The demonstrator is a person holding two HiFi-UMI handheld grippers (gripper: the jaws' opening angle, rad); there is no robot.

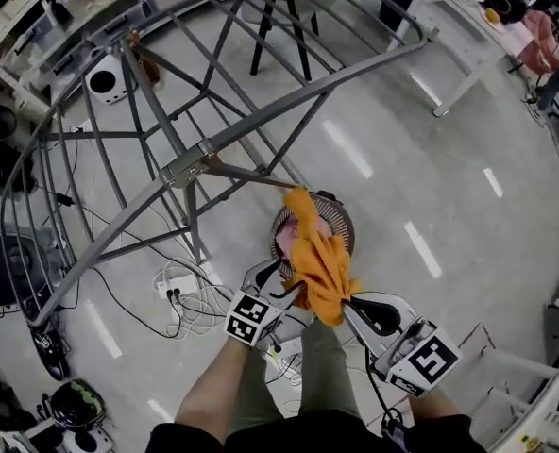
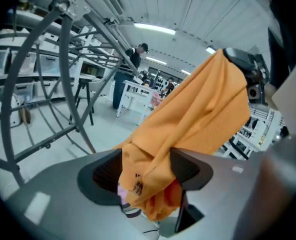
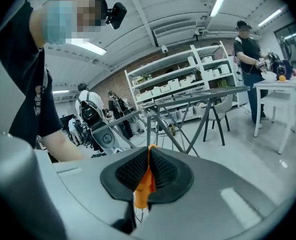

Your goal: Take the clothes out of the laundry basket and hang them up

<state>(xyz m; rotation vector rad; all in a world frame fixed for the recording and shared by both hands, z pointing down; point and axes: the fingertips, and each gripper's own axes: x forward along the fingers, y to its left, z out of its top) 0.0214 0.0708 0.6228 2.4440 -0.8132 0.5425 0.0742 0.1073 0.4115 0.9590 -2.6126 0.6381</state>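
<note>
An orange garment (image 1: 319, 258) hangs between my two grippers, above the round laundry basket (image 1: 344, 217) on the floor. Something pink (image 1: 285, 240) lies in the basket. My left gripper (image 1: 294, 298) holds the garment's lower left part. In the left gripper view its jaws (image 2: 145, 171) are shut on a thick bunch of the orange garment (image 2: 198, 114), which runs up to the right gripper (image 2: 245, 66). My right gripper (image 1: 347, 302) holds the right side. In the right gripper view its jaws (image 3: 149, 171) are pinched tight on a thin orange fold (image 3: 146, 181).
A grey metal drying rack (image 1: 204, 154) arches across the left and back, just beyond the basket. A power strip with cables (image 1: 180, 286) lies at its foot. A black stool (image 1: 279, 17) and a white table (image 1: 459, 26) stand further back. A person (image 3: 245, 59) stands by a table.
</note>
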